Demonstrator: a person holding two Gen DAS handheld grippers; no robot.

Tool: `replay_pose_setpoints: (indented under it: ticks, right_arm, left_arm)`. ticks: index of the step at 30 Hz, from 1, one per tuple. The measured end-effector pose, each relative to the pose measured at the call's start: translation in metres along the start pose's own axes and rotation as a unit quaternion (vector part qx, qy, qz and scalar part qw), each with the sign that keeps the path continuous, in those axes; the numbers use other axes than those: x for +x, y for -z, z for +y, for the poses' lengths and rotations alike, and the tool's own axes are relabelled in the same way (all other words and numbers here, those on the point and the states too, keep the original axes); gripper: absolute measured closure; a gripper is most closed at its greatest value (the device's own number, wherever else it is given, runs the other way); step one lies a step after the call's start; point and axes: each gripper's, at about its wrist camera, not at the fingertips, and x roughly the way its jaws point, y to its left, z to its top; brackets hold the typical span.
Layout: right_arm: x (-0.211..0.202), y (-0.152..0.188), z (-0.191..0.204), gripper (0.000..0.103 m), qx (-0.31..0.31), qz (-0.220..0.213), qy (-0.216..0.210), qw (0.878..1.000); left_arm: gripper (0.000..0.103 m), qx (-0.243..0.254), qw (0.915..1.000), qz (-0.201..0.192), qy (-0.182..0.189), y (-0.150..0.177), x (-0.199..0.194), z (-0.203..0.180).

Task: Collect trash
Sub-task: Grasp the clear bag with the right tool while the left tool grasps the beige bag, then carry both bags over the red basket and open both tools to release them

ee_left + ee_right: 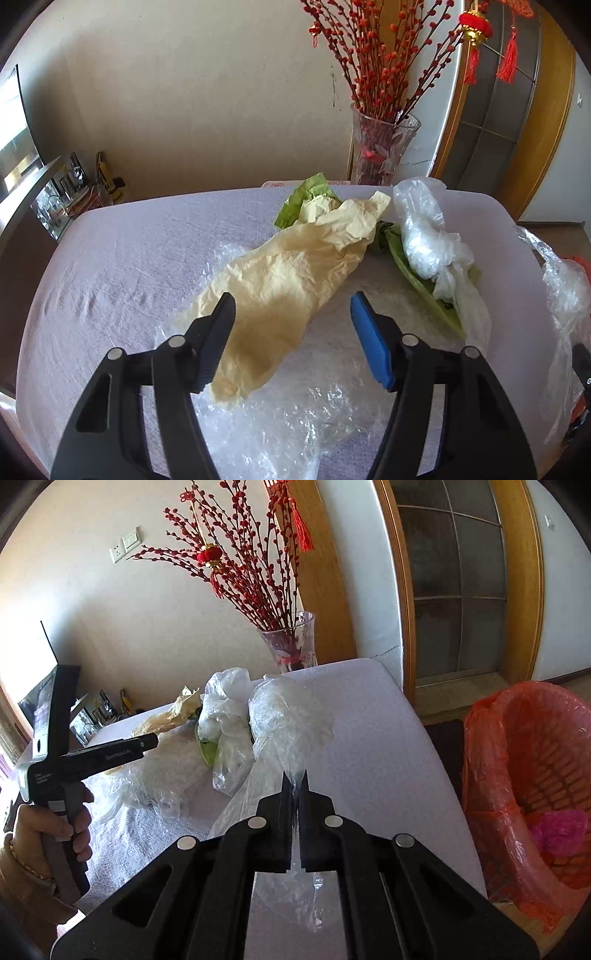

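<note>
Left claw (292,304) jaws spread wide, right claw (294,775) jaws pinched nearly together

Sunlit room with a cream plaster wall and wood-framed glass door

Beyond the jaws, a clear glass vase of red berry branches (382,147) stands at the far edge of the white-clothed table (122,258); right of it, a door with grey glass panes (454,583); white wall sockets (125,544) upper left.
</note>
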Motion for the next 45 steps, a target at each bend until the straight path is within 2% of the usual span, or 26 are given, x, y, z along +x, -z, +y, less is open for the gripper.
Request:
replay_pose_setpoints:
  ticks: [2,9,11,19,28,38,45]
  right_arm:
    - [-0.002,0.001,0.000,0.100,0.000,-0.001,-0.002,1.000]
    - [-0.003,0.002,0.002,0.100,0.000,-0.001,-0.002,1.000]
    - [-0.004,0.003,0.002,0.100,-0.001,-0.001,-0.002,1.000]
    - [-0.017,0.005,-0.001,0.100,0.002,-0.017,0.000,1.000]
    - [-0.037,0.006,-0.016,0.100,0.017,-0.037,0.012,0.999]
    - [-0.065,0.003,-0.038,0.100,0.036,-0.070,0.035,0.996]
    - [-0.086,0.006,-0.059,0.100,0.049,-0.094,0.065,0.992]
  left_arm:
    - [0.048,-0.003,0.9999,0.010,0.000,0.000,0.005,0.001]
    - [0.090,-0.034,0.9984,0.022,0.039,0.002,0.010,0.011]
    - [0.095,-0.041,0.9977,0.012,0.051,0.004,0.003,0.013]
    - [0.096,-0.034,0.9953,-0.037,0.083,0.008,-0.043,0.010]
    - [0.097,-0.012,0.9900,-0.078,0.118,0.020,-0.091,-0.011]
    - [0.097,0.022,0.9814,-0.094,0.166,0.032,-0.128,-0.055]
    - [0.097,0.047,0.9740,-0.091,0.202,0.037,-0.133,-0.096]
